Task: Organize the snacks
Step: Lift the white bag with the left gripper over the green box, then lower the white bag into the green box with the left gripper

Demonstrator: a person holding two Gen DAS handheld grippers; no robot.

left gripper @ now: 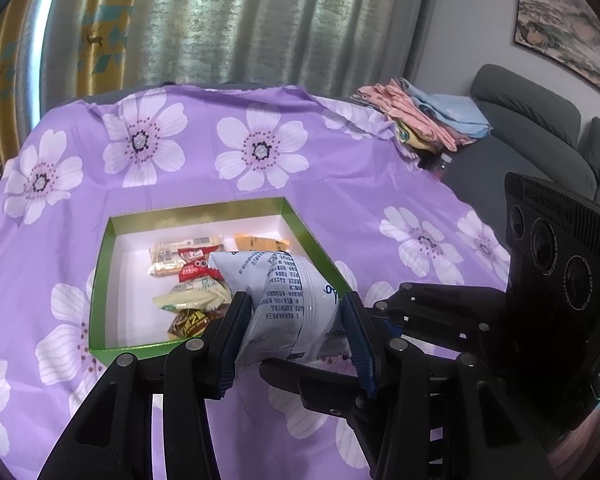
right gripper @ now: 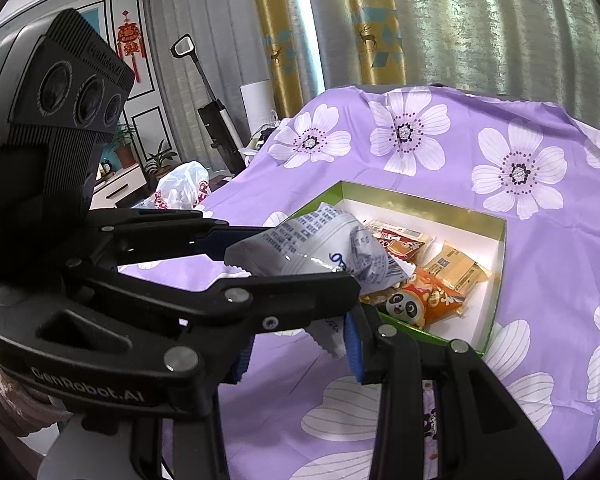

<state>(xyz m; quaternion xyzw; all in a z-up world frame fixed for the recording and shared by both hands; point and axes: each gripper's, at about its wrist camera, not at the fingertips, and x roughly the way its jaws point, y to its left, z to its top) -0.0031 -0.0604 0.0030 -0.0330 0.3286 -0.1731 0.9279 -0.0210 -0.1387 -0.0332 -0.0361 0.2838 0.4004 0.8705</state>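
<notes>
1. Both grippers, left gripper and right gripper, are gripping one grey snack bag with fingers closed, just over the green box rim
2. Next, I judge, releasing it inside

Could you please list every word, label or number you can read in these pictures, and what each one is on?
"GenRobot.AI": arm of the left gripper.
"GenRobot.AI": camera housing, partly legible.
Dense print on the grey snack bag: too small to read.
Wrappers in the green box: blurred.
Red letters on the white plastic bag: cut off.
</notes>
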